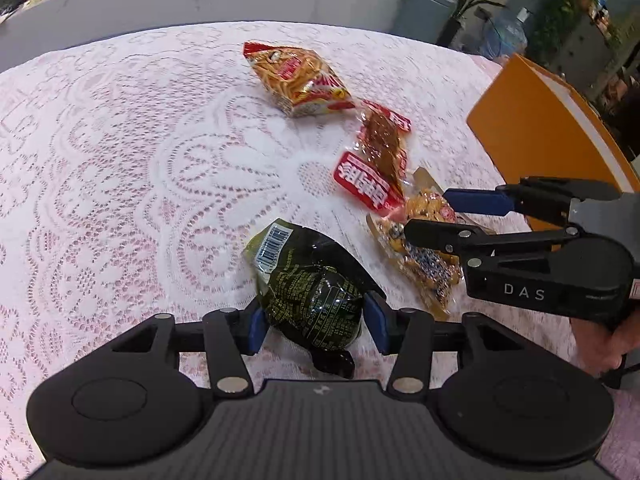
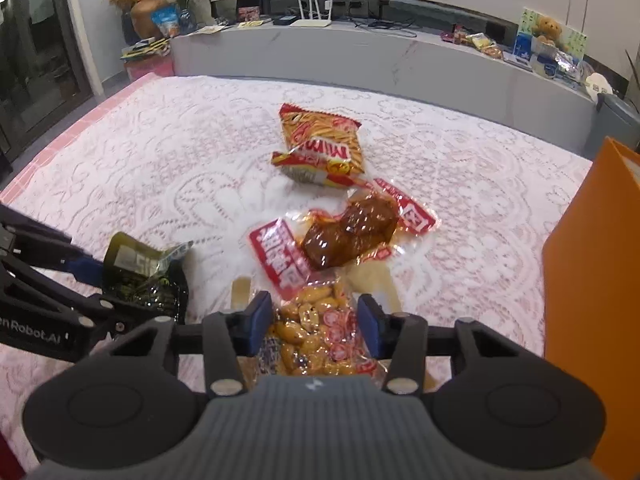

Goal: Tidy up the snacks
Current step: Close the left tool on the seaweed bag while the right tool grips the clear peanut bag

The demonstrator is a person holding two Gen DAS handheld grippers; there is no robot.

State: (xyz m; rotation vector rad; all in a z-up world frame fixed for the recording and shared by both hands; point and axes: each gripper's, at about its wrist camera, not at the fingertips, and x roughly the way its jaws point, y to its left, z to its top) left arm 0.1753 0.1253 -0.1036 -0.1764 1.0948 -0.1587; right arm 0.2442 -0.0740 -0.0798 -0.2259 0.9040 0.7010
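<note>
Nearest the left camera, the left tongs [image 1: 316,322] stood partly open, both blue pads pressed on the dark green snack packet [image 1: 308,292] near the worktop's [image 1: 120,160] front edge. Right tongs [image 2: 316,326] were partly closed on the peanut packet [image 2: 316,332]. An orange box [image 2: 592,280] stood at the right edge; its contents could not be seen.

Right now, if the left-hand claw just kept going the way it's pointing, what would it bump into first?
The dark green snack packet; it already sits between the left gripper pads. Past that, probably just the lace tablecloth, though depth is unclear.
</note>
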